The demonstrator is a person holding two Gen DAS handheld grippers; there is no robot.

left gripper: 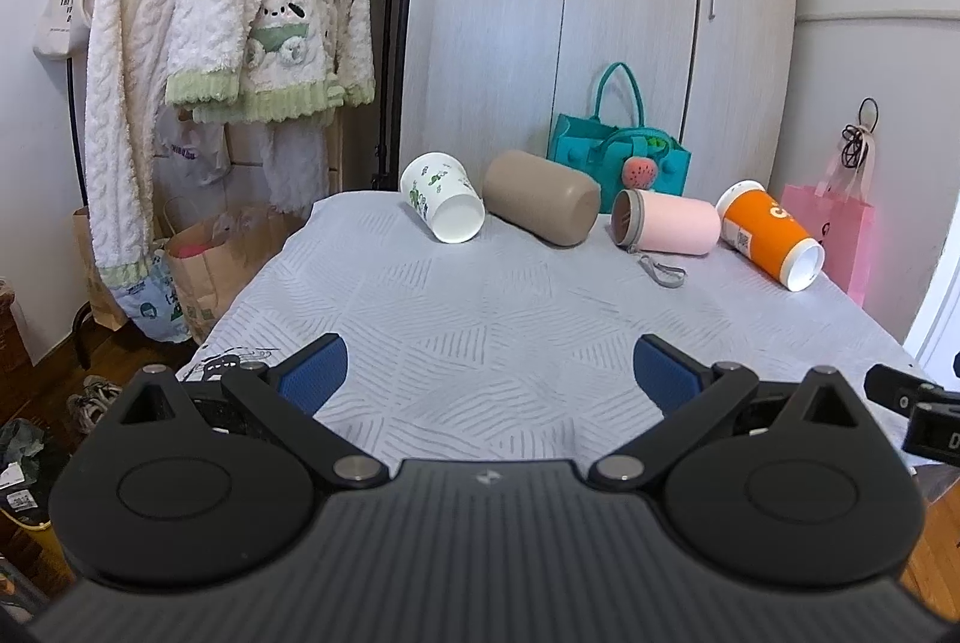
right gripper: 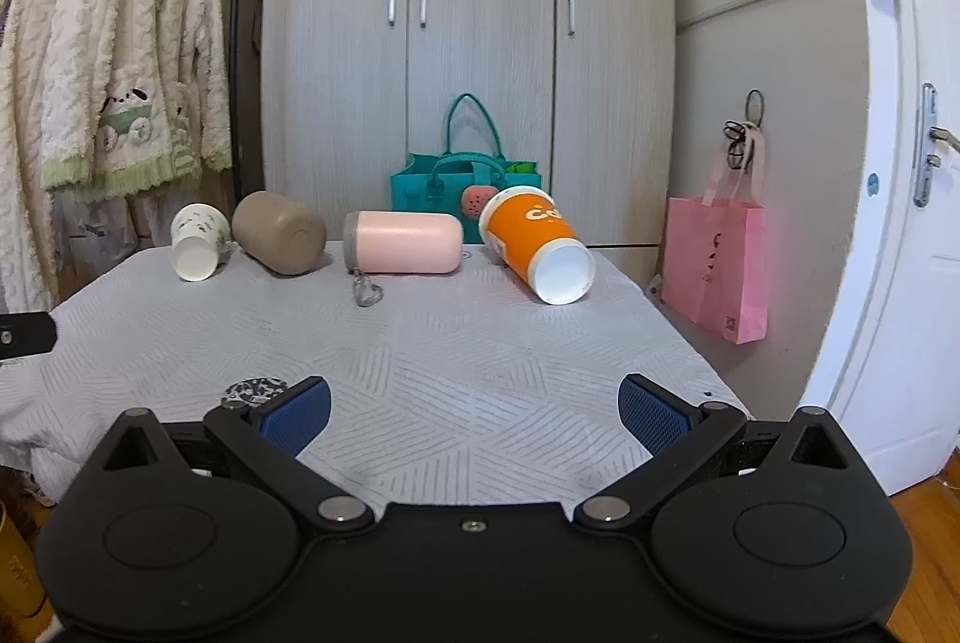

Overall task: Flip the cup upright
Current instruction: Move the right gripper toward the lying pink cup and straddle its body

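Orange paper cup [right gripper: 531, 238] lies tipped just right of the pink bottle [right gripper: 403, 242]; light and crushable, best pinched gently mid-wall. Left gripper [left gripper: 489, 376] and right gripper [right gripper: 474, 412] both gape, holding nothing.

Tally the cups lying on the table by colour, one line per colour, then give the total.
White cup with green print: 1
Tan cup: 1
Pink cup: 1
Orange cup: 1
Total: 4, all on their sides on the table.
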